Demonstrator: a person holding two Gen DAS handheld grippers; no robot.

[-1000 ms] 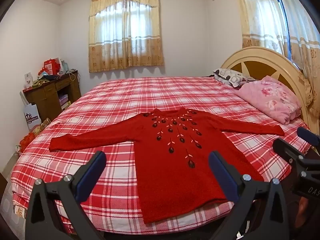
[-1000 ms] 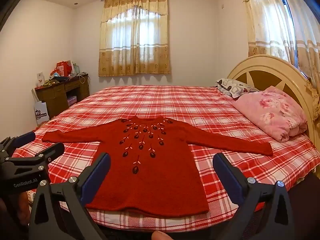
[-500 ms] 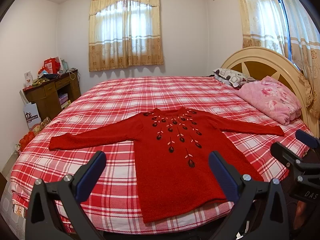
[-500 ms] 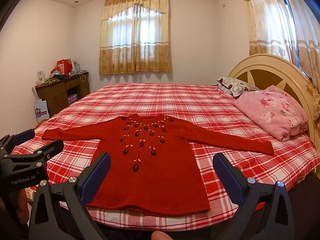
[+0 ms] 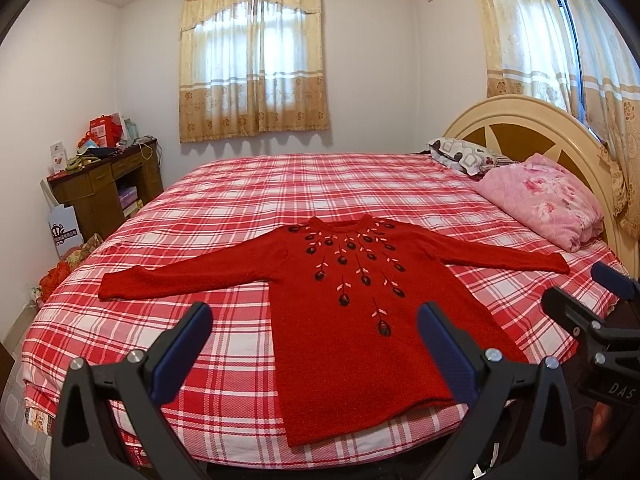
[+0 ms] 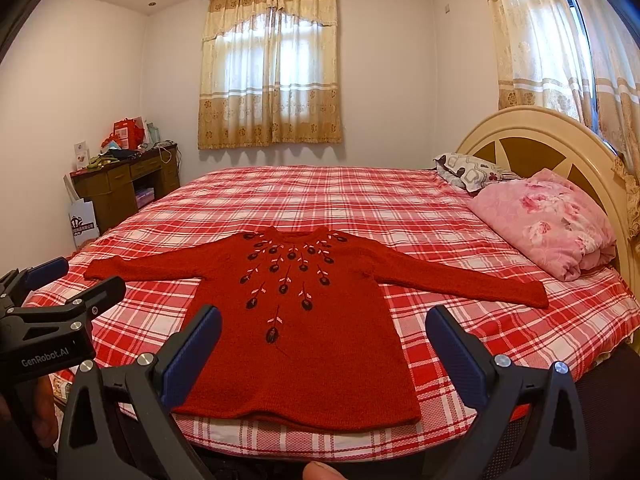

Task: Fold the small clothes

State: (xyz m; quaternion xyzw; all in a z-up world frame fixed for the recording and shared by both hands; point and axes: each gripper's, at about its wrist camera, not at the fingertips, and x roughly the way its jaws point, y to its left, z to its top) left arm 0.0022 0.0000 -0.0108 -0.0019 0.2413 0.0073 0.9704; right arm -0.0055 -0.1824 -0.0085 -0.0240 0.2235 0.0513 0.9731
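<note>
Nearest, the left gripper [image 5: 312, 344] and right gripper [image 6: 322, 346] hang with jaws spread wide, holding nothing. Beyond them the red knitted sweater with dark embroidered flowers [image 6: 300, 312] lies flat, sleeves outstretched, on the red-and-white checked bedspread [image 6: 320, 196]. Far right sits a pink floral pillow [image 6: 548, 220].

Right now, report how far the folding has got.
Done: the red knitted sweater with embroidered flowers lies spread flat, front up, on the red plaid bedspread, both sleeves stretched out. In hand: nothing; the left gripper and right gripper are open, short of the hem. Left: every fold, sleeves and body.
</note>
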